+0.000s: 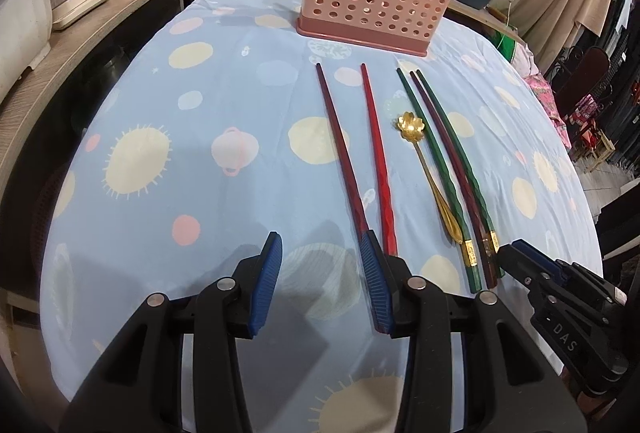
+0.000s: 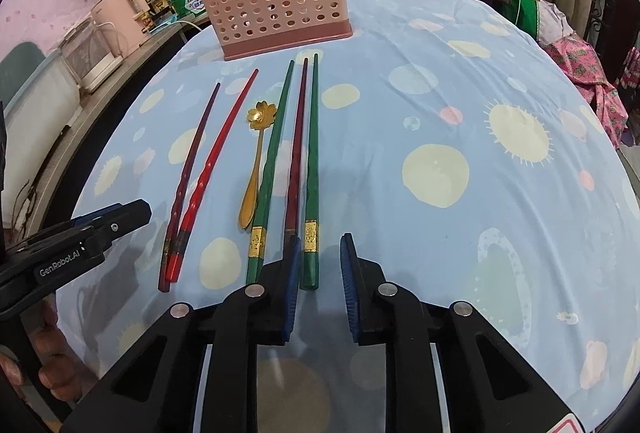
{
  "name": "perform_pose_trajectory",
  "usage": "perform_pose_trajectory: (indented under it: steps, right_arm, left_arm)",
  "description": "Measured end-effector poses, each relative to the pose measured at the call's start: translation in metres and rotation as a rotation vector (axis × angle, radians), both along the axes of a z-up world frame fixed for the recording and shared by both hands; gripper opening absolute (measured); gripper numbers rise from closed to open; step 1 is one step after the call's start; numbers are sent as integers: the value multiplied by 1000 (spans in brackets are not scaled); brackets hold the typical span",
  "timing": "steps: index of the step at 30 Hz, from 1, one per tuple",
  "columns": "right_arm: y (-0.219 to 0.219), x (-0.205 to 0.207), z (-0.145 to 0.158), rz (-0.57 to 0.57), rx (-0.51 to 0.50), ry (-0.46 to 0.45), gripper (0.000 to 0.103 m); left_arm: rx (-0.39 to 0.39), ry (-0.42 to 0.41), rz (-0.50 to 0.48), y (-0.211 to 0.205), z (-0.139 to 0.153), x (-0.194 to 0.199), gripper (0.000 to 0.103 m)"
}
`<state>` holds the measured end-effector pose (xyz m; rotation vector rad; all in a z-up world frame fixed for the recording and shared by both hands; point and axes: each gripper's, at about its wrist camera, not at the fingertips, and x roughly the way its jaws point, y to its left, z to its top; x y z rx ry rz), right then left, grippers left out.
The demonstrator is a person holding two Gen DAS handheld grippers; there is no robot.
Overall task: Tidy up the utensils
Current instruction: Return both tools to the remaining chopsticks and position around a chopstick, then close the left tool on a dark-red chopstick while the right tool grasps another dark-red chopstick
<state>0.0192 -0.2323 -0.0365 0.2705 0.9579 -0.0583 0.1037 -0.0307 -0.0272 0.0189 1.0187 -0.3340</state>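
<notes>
Your right gripper (image 2: 320,265) fingers stand apart, gripping nothing; green chopstick (image 2: 312,169) butt between them, long axis running far; left gripper (image 1: 320,273) half-open, empty, beside red chopstick (image 1: 378,161).

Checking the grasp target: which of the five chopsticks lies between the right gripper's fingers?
The rightmost green chopstick, at the row's outer edge: its gold-banded end sits inside the gap of the right gripper. No other stick reaches into that gap.
</notes>
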Motion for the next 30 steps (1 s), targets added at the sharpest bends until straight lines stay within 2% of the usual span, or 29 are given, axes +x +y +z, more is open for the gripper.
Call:
perform_pose_trajectory:
  steps: [21, 30]
  right_arm:
    - [5, 3, -9, 13, -23, 20, 11]
    - [3, 4, -9, 7, -11, 20, 10]
  left_arm:
    - [5, 22, -60, -16, -7, -8, 40]
    - [19, 41, -54, -15, -14, -9, 39]
